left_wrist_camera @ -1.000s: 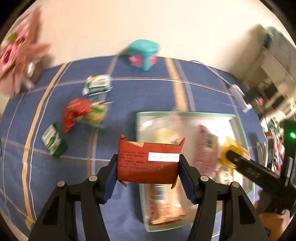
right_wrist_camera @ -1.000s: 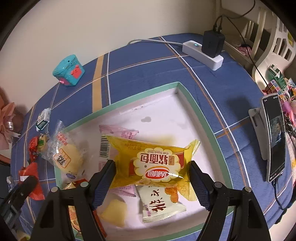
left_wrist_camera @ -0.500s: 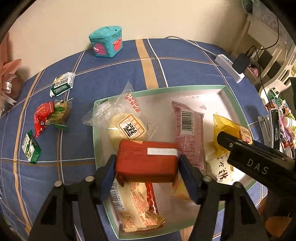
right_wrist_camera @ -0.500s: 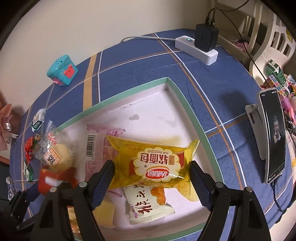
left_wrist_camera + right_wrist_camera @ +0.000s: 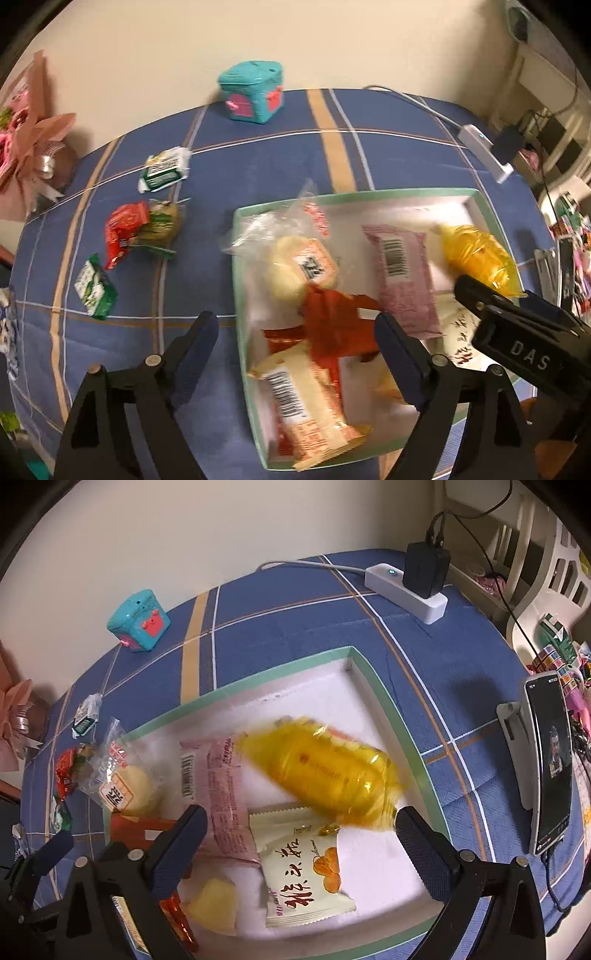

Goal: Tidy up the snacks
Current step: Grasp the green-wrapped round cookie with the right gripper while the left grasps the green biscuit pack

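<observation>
A white tray with a green rim [image 5: 351,195] [image 5: 388,709] lies on the blue checked cloth. My left gripper [image 5: 295,341] hangs over the tray's left part with its jaws opening. A blurred red packet [image 5: 336,325] lies loose below them on the other snacks. My right gripper [image 5: 301,836] is over the tray's right half, jaws opening wide. A blurred yellow packet [image 5: 325,771] [image 5: 476,254] lies free beyond its fingertips, inside the tray. A pink packet [image 5: 218,794], a wrapped bun [image 5: 299,269] and a white packet [image 5: 303,867] also lie in the tray.
Loose snacks lie on the cloth left of the tray: a green-white packet [image 5: 164,173], a red one [image 5: 123,229] and a green one [image 5: 94,288]. A teal toy cube [image 5: 253,92] stands at the back. A power strip [image 5: 406,587] and a phone on a stand [image 5: 550,760] are at the right.
Both grippers have opened. The red packet left the left jaws and dropped into the tray. The yellow packet fell from the right jaws. The left gripper moved right, over the tray.
</observation>
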Available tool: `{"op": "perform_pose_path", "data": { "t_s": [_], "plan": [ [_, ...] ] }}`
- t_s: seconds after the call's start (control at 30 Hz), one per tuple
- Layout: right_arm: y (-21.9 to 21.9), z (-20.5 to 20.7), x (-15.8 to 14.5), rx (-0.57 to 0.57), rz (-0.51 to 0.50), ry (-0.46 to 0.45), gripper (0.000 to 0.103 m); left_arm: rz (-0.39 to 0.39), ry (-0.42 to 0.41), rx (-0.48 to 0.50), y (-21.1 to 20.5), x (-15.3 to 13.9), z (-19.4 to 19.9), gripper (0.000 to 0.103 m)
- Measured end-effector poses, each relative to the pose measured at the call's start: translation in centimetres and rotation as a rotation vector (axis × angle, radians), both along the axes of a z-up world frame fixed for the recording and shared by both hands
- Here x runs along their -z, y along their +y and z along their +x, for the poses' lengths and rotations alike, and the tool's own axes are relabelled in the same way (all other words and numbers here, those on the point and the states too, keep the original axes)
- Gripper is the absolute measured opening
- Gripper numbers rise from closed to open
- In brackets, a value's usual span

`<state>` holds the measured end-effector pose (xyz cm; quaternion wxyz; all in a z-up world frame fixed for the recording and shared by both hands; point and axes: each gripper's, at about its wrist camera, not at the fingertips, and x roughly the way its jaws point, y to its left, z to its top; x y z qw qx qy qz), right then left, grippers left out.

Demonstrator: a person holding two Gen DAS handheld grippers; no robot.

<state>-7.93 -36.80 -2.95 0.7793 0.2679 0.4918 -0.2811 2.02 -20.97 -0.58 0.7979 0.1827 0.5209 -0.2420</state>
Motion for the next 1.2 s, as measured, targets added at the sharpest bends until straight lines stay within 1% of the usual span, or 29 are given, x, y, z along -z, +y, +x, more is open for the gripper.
{"op": "perform_pose_path", "data": {
  "t_s": [0.07,0.13,0.3,0.37,0.57,0.73,0.9,1.07,1.2],
  "plan": [
    [0.1,0.1,0.0,-0.001,-0.008,0.007,0.103,0.007,-0.006,-0.027,0.7,0.0,0.5,0.090],
    [0.2,0.2,0.0,-0.001,-0.010,0.008,0.103,0.014,-0.007,-0.059,1.6,0.1,1.0,0.097],
    [1.3,0.9,-0.6,-0.018,-0.029,0.004,0.103,0.004,0.001,-0.154,4.5,0.3,2.9,0.099],
    [1.9,1.4,-0.9,-0.029,-0.037,-0.001,0.103,-0.004,0.004,-0.215,6.3,0.3,4.1,0.102],
    [4.3,3.3,-2.7,-0.070,-0.063,-0.043,0.103,0.011,-0.017,-0.372,12.5,0.0,7.1,0.102],
    [7.5,5.7,-4.1,-0.133,-0.078,-0.076,0.103,0.033,-0.047,-0.486,17.7,-0.6,9.1,0.102],
    [12.1,8.6,-4.7,-0.221,-0.077,-0.103,0.103,0.025,-0.050,-0.592,23.1,-0.9,10.7,0.102],
    [16.8,11.5,-4.4,-0.324,-0.072,-0.109,0.103,0.017,-0.040,-0.667,27.0,-0.8,11.6,0.102],
    [19.8,13.2,-3.9,-0.377,-0.059,-0.104,0.103,0.009,-0.032,-0.708,29.3,-0.7,12.2,0.102]
  ]
}}
